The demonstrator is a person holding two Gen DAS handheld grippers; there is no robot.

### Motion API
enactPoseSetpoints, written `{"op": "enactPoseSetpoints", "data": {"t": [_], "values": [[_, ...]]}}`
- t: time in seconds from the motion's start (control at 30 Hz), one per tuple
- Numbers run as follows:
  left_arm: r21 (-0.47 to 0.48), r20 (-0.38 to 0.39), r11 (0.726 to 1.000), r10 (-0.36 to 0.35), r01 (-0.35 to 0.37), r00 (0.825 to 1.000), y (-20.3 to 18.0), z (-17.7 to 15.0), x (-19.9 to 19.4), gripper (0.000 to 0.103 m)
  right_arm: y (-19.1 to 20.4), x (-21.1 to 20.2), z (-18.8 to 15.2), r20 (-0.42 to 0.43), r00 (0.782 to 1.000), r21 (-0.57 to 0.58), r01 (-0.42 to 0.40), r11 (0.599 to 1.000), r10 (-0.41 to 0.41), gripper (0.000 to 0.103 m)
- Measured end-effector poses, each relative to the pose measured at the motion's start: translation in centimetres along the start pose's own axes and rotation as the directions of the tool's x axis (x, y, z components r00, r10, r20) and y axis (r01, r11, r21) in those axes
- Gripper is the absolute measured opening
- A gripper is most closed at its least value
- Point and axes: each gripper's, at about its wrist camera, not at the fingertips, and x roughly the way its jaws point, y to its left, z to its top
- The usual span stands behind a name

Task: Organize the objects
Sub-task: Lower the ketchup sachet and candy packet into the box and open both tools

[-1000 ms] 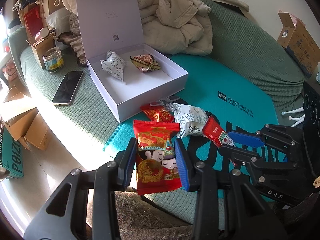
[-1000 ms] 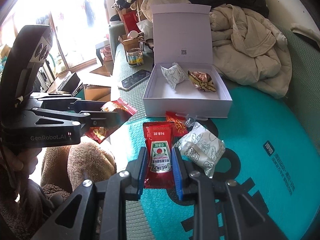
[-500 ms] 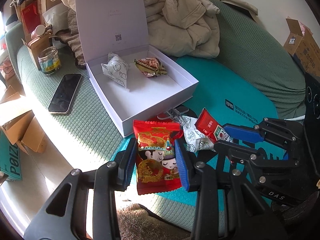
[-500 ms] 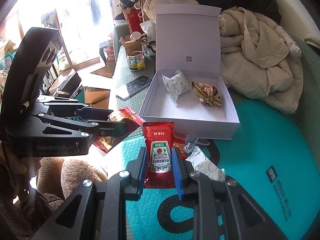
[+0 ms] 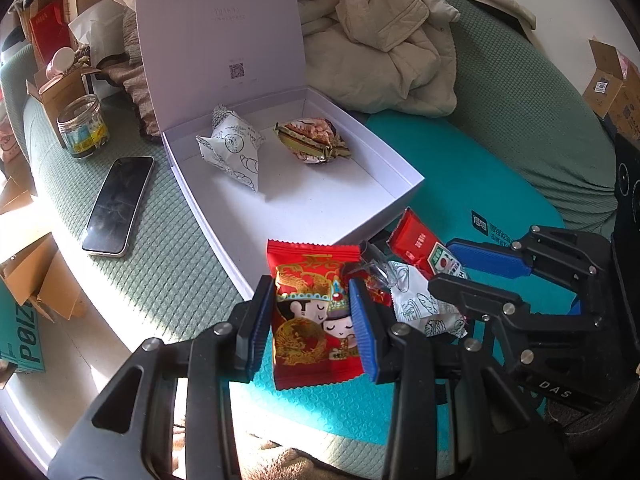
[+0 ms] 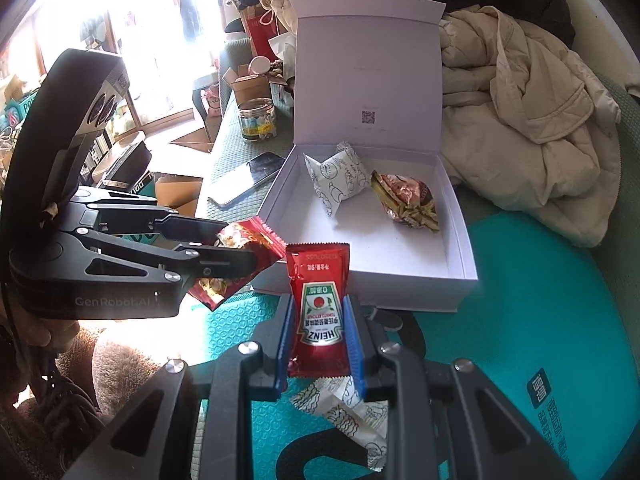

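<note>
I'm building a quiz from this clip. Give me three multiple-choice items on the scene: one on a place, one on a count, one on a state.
1. Where does the phone lie?
A. inside the white box
B. on the green cover beside the box
C. on the beige jacket

2. How many wrapped items lie inside the white box?
A. none
B. two
C. four

3. What is the right gripper doing?
A. standing open, holding nothing
B. shut on a ketchup packet
C. shut on the glass jar

Key: 1 B, it lies flat left of the box; 2 B, a white packet and a gold one; 3 B, pads press the packet's edges.
</note>
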Motion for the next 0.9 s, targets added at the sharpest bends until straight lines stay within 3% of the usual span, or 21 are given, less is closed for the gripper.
{"op": "enactPoseSetpoints", "data": {"t": [0.63, 0.9], "values": [[0.058, 0.014, 0.998, 0.005, -0.006, 1.000, 0.5, 5.2, 5.0, 0.036, -4.2, 4.8, 3.8, -0.008, 0.999, -0.031, 0.031, 0.999, -0.031, 0.024], [0.092, 0.051, 0.995, 0.043, -0.048, 0.998, 1.1, 7.3, 7.1, 0.036, -6.3, 6.9, 5.4, -0.018, 0.998, -0.041, 0.061, 0.997, -0.062, 0.024]]}}
